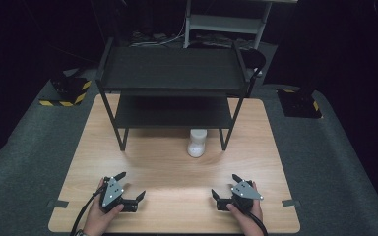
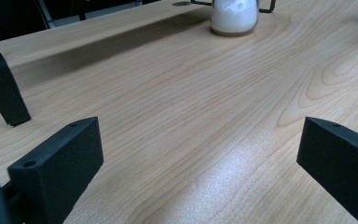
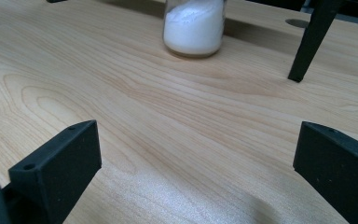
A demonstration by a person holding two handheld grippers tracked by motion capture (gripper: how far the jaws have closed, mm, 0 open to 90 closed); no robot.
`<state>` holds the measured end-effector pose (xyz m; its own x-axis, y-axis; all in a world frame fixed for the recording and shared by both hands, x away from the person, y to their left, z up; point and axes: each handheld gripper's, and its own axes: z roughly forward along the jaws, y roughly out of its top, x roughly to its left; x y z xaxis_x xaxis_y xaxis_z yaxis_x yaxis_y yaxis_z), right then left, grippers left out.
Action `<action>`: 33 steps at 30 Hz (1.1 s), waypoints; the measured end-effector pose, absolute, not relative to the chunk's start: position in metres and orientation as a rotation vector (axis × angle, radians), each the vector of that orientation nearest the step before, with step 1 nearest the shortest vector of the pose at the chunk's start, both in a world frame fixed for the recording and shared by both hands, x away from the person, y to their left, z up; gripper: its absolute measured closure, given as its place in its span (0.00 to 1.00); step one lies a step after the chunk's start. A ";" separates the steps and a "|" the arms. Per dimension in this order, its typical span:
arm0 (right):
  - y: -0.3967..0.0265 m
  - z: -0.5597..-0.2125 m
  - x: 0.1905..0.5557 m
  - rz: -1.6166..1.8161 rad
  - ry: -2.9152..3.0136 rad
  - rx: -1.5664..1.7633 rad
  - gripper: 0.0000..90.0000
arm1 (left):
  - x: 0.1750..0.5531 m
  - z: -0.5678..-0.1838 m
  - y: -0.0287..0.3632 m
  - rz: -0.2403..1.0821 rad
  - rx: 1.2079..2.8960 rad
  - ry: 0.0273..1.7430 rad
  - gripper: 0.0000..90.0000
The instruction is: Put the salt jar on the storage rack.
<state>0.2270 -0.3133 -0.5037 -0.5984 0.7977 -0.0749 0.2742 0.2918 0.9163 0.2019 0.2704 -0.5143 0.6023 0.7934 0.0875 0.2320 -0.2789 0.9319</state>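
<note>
High view has both my hands low at the near edge of the bench [image 1: 177, 172], forearms coming in from below. My left hand [image 1: 100, 216] wraps the back of the left tongs [image 1: 131, 186], which lie near the bench's left front corner and angle toward the middle, jaws spread wide with bare wood between them. My right hand [image 1: 246, 212] grips the right tongs [image 1: 225, 186] at the right front, turned inward the same way, jaws equally wide apart and nothing in them. Left gripper view looks low across the wood: the jar of white powder [image 2: 234, 16] stands upright far ahead, well apart from the jaws. Right gripper view catches that jar a bit closer, just beside a black leg of the shelf rack [image 3: 310, 42]. From above, the jar sits at the rack's front edge, near its right leg.
</note>
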 end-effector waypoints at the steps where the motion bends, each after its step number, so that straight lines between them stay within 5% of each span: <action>1: -0.313 -0.503 0.228 1.286 2.034 0.959 0.01 | 0.202 -0.514 0.270 0.691 1.813 0.832 0.01; 33: -0.314 -0.499 0.230 1.304 2.026 0.956 0.01 | 0.203 -0.513 0.272 0.675 1.825 0.815 0.01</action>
<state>0.2303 -0.3143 -0.4993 -0.6009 0.7967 -0.0645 0.2715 0.2794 0.9210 0.2033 0.2725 -0.5132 0.6191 0.7804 0.0875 0.2311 -0.2876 0.9295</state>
